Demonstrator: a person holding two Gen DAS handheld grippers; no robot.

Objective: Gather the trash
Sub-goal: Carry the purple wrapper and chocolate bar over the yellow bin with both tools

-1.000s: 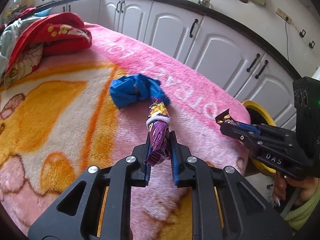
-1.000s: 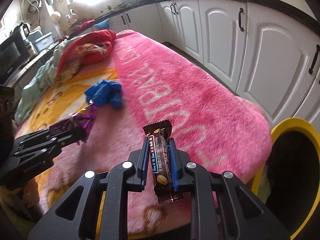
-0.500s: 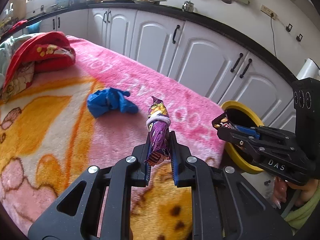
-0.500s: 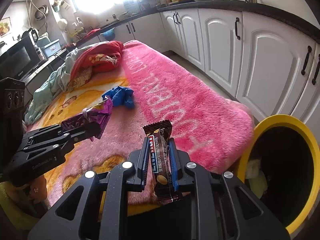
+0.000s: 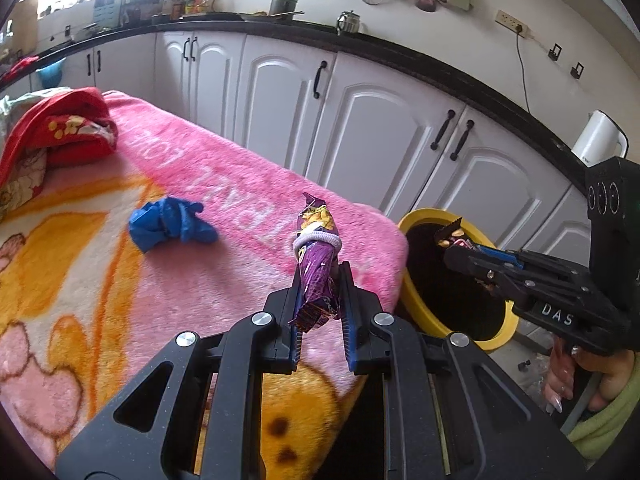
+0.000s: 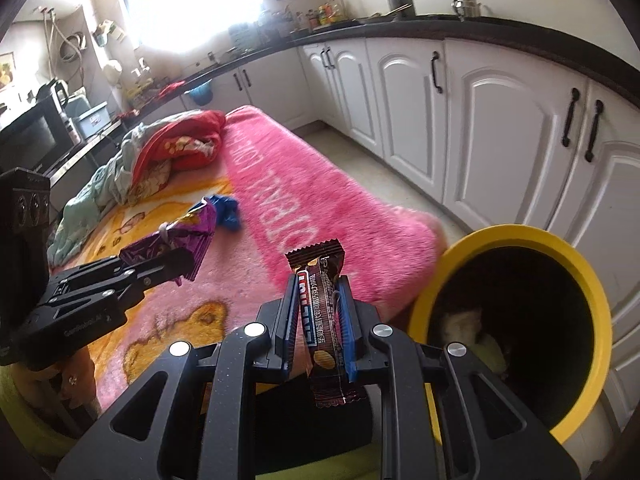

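Two grippers (image 5: 320,304) (image 6: 317,312) clamped – brown wrapper (image 6: 322,312) beside bin (image 6: 576,264)

A purple snack packet (image 5: 316,268), crumpled and cinched near its top by a white elastic band, stands upright, pinched at its lower end above the pink blanket's edge. A dark brown wrapper (image 6: 324,312) with white and red lettering and crimped ends stands nearly upright, clamped at mid-length just beside the yellow bin (image 6: 576,264). A crumpled blue bag (image 5: 170,229) lies on the blanket, well apart from the bin, whose dark inside holds pale scraps
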